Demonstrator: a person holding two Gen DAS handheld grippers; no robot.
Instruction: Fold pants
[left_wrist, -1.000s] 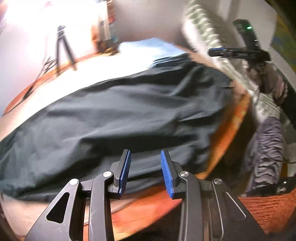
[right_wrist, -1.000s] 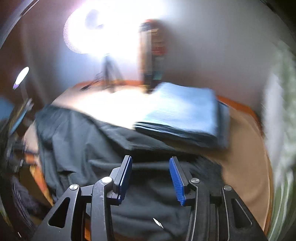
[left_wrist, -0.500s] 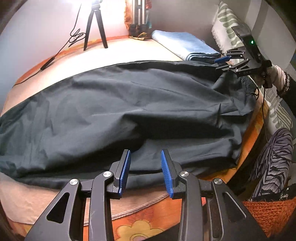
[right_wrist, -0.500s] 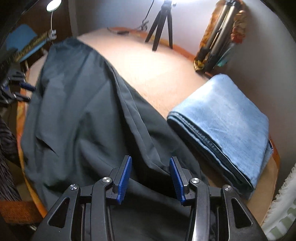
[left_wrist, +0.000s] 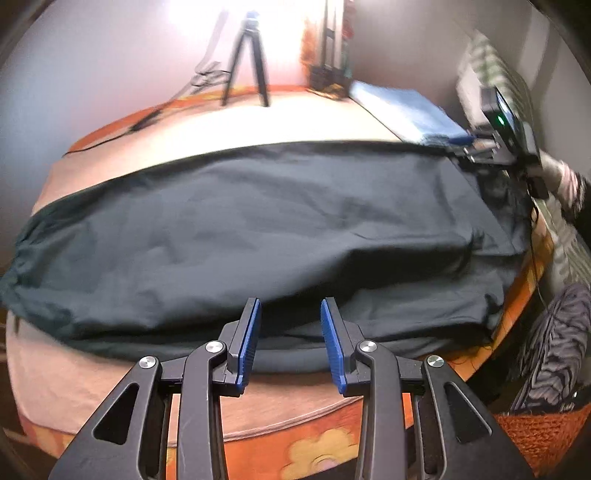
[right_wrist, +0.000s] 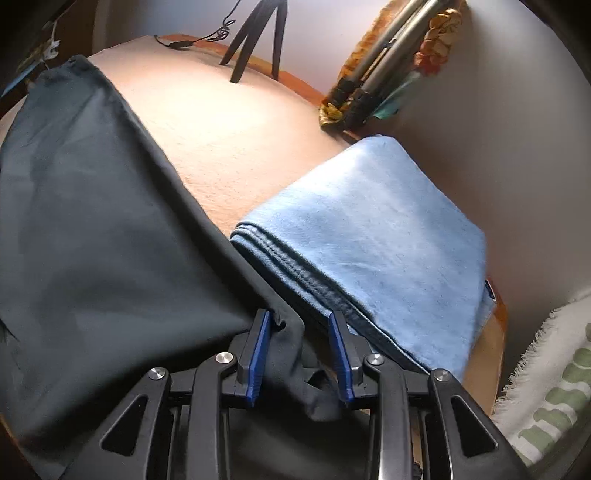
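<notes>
Dark teal pants (left_wrist: 258, 229) lie spread lengthwise across the bed, one leg folded over the other. My left gripper (left_wrist: 290, 341) is open, its jaws over the near long edge of the pants, nothing between them. My right gripper (right_wrist: 299, 354) is open at the pants' far corner, with a fold of the dark fabric (right_wrist: 288, 332) lying between its jaws. It also shows in the left wrist view (left_wrist: 484, 147) at the right end of the pants. The pants fill the left of the right wrist view (right_wrist: 92, 221).
Folded light blue jeans (right_wrist: 369, 236) lie beside the pants' end, also in the left wrist view (left_wrist: 399, 107). A small tripod (left_wrist: 245, 59) and cable stand at the back of the bed (left_wrist: 92, 387). A striped pillow (right_wrist: 554, 398) is at right. An orange basket (left_wrist: 535, 435) sits beside the bed.
The right gripper has moved in to the pants' corner, so fabric now lies between its jaws. The left gripper has shifted closer over the near edge. The pants lie flatter.
</notes>
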